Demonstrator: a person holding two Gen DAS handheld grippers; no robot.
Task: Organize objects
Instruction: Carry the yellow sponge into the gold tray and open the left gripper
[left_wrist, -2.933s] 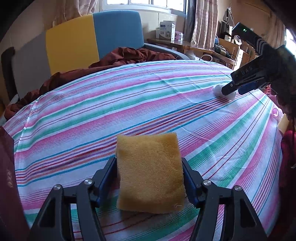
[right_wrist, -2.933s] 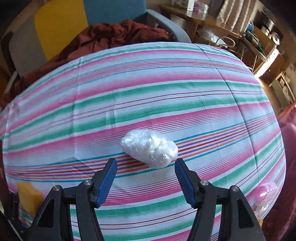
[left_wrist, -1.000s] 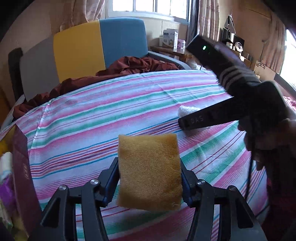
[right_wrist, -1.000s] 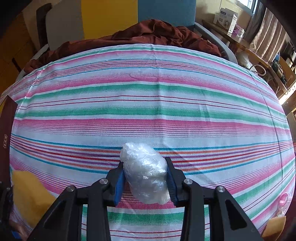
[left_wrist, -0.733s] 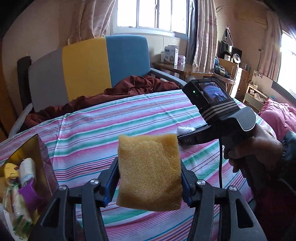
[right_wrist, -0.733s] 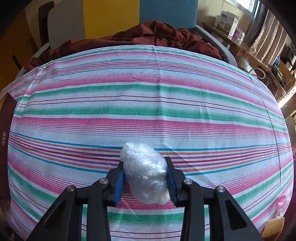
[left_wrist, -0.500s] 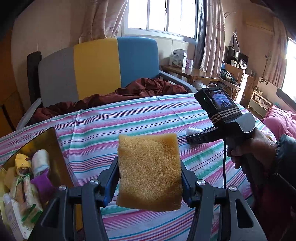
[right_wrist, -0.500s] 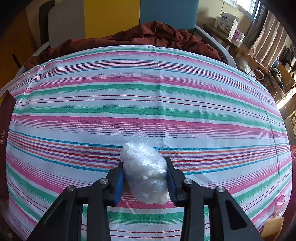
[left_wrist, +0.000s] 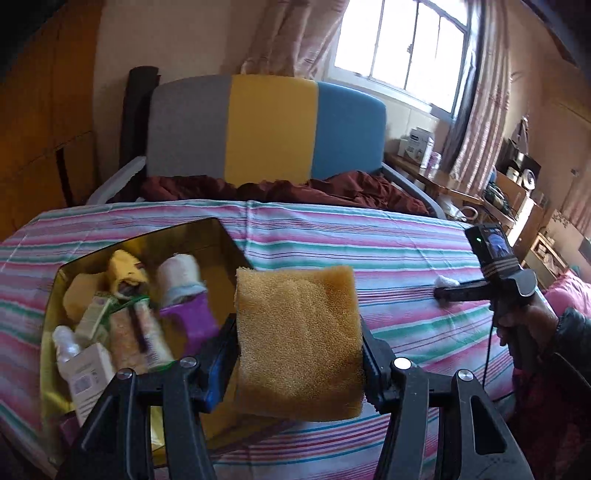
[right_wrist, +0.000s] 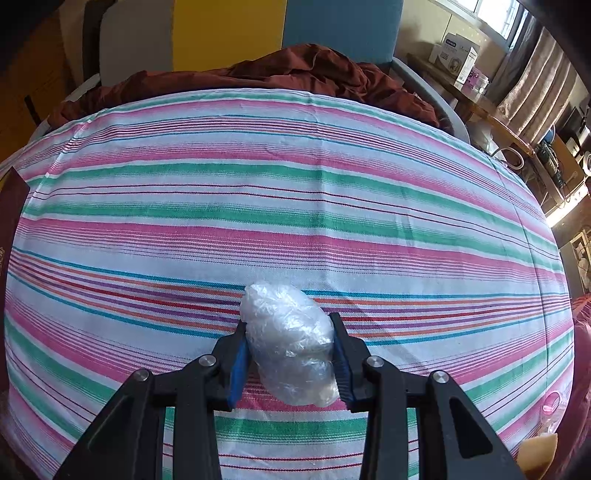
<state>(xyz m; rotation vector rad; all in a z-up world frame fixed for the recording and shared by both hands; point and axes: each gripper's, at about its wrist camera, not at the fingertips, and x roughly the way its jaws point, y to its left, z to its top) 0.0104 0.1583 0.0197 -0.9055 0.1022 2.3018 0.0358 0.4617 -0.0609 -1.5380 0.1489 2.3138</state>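
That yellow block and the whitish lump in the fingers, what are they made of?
Yellow block: probably foam sponge; matte, porous, grainy surface, soft edges.
Whitish lump: apparently crumpled thin plastic film; translucent, glossy, wrinkled. What it wraps, if anything, cannot be told.

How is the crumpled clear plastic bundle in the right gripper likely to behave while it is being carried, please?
The plastic bundle is probably very light and squashy: it looks like scrunched film, pinched between the right gripper fingers. Its glossy surface suggests it may be slippery and could creep out of the pads. Being an uneven lump, it would likely settle on the striped sheet rather than roll.
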